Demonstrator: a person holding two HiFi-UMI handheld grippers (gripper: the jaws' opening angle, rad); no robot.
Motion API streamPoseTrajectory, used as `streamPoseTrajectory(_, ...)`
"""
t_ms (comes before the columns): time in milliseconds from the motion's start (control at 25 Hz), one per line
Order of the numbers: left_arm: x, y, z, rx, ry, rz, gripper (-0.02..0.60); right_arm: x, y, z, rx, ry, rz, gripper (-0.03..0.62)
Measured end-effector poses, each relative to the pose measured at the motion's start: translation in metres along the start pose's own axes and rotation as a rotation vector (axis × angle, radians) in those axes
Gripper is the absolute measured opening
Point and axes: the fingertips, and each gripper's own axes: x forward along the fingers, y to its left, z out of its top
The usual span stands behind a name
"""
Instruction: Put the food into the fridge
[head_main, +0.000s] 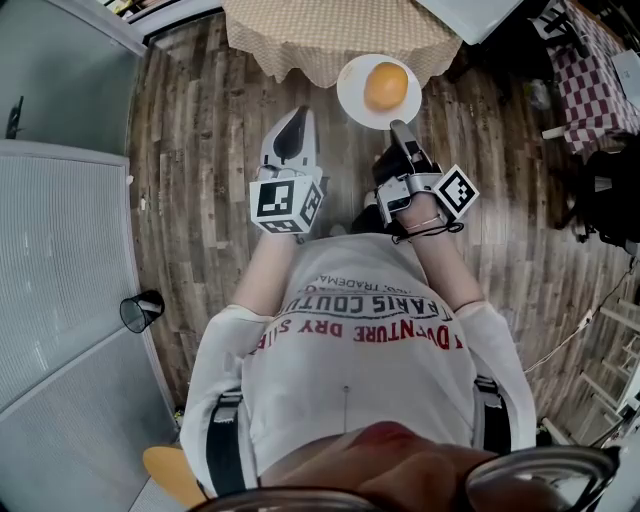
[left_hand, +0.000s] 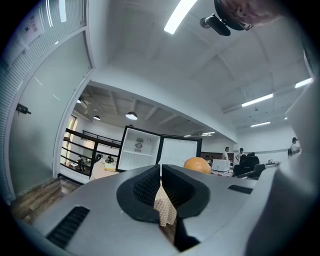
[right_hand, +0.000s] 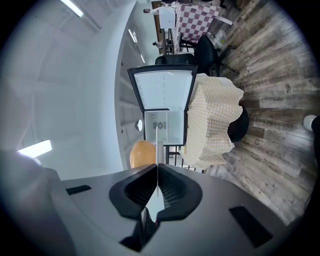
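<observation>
While in right hand-held gripper (head_main: 398, 127), plate (head_main: 351, 100).

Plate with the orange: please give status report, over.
Right gripper shut on plate rim, orange on it. Left gripper shut, empty. Fridge door open; clothed table close ahead.

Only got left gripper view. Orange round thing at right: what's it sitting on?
Observer: A white plate; head view shows the orange food resting on it.
Operator: Plate on a table?
Observer: No, the right gripper holds it, jaws shut on its rim.
Operator: Where's it hanging?
Observer: Over the wood floor, by the edge of the cloth-covered table.
</observation>
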Motion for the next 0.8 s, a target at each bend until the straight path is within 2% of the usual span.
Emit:
streamPoseTrajectory(200, 0.008, 0.004, -0.004, -0.012, 0.008, 0.017, 0.028, 0.007, -0.010, 0.003, 0.019, 0.019, -0.018, 0.031)
streamPoseTrajectory(440, 0.045, 0.022, -0.009, -0.004, 0.024, 0.060, 0.028, 0.054, -0.021, 0.022, 0.041, 0.053, -0.010, 0.031)
streamPoseTrajectory(640, 0.094, 0.034, -0.011, -0.006, 0.023, 0.108, 0.028, 0.101, -0.030, 0.053, 0.098, 0.074, -0.019, 0.031)
streamPoseTrajectory(800, 0.149, 0.038, -0.006, -0.021, 0.009, 0.145, 0.028, 0.147, -0.027, 0.092, 0.067, 0.106, -0.026, 0.031)
